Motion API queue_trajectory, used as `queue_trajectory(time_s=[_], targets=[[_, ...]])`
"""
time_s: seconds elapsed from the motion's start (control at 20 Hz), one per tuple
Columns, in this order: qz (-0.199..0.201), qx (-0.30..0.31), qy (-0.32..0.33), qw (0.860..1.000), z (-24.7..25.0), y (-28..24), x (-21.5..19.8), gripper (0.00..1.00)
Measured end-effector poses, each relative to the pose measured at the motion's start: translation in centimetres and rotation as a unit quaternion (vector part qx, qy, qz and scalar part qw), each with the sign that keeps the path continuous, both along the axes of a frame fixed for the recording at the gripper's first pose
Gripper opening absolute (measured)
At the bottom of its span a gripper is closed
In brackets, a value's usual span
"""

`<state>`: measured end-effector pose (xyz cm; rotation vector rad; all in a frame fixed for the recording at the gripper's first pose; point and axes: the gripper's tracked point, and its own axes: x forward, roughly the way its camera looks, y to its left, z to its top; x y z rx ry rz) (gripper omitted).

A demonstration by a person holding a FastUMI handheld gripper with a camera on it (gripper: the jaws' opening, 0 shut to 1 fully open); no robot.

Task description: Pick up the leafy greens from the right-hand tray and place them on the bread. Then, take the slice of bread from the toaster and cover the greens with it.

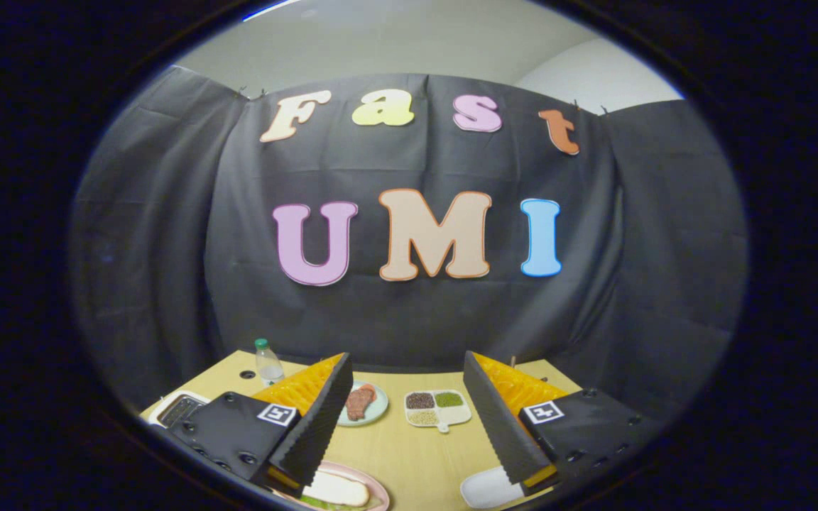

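Observation:
My gripper (pixel 406 362) is held above the wooden table (pixel 409 454), open, with nothing between its fingers. Below the left finger sits a pink plate (pixel 373 482) carrying a pale slice of bread (pixel 338 490). A bit of leafy green (pixel 314 502) shows at the bread's near edge. The white toaster (pixel 178 410) stands at the table's left, partly hidden behind the left finger, and I cannot see what is in its slots. A white tray (pixel 487 490) lies under the right finger, with its visible part bare.
Beyond the fingers stand a pale green plate with a piece of meat (pixel 361 402) and a divided dish of beans and grains (pixel 437 408). A small plastic bottle (pixel 268 363) stands at the far left, and the black cloth wall is close behind the table.

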<state>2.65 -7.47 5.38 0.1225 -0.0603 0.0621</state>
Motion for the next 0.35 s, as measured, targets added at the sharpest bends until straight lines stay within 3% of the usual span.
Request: queue_trajectory(time_s=[0.35], targets=[[0.017, 0.014, -0.008, 1.0, 0.68, 0.11, -0.65, 1.0]])
